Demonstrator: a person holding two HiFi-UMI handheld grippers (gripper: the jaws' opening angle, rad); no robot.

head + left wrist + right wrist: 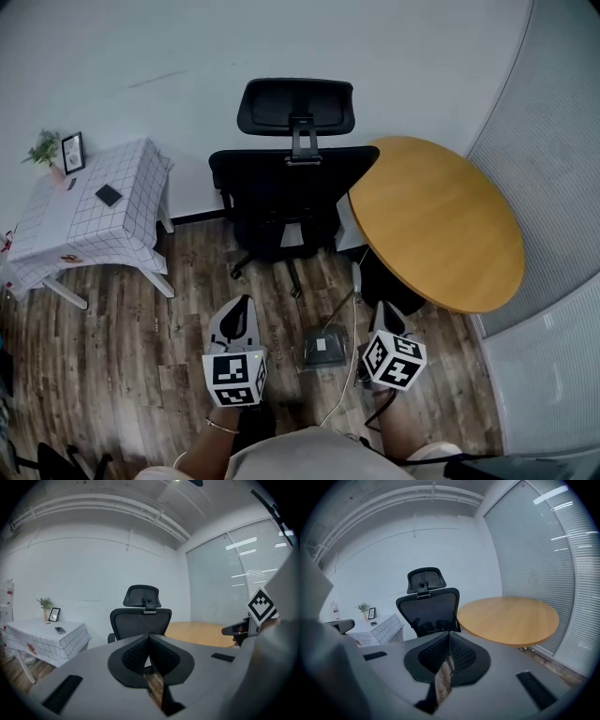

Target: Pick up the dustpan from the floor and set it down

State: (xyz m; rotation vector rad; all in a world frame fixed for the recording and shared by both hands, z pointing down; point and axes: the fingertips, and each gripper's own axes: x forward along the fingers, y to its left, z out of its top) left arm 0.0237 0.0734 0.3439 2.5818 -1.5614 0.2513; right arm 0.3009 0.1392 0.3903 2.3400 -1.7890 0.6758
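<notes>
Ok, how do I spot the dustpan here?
Find the round wooden table; by its near edge, in front of the black office chair, the dustpan sits on the plank floor. It is the grey boxy tray with a thin handle, unlike the white cable beside it.

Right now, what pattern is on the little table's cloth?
The tablecloth is white with a thin dark grid; head view shows it best.

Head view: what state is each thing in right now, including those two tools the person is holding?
Left gripper: jaws shut, empty.
Right gripper: jaws shut, empty.
Dustpan: on the floor between the grippers, unheld.
Chair: upright, unoccupied.
Small table: covered by a checked cloth.
Frame: standing upright.
</notes>
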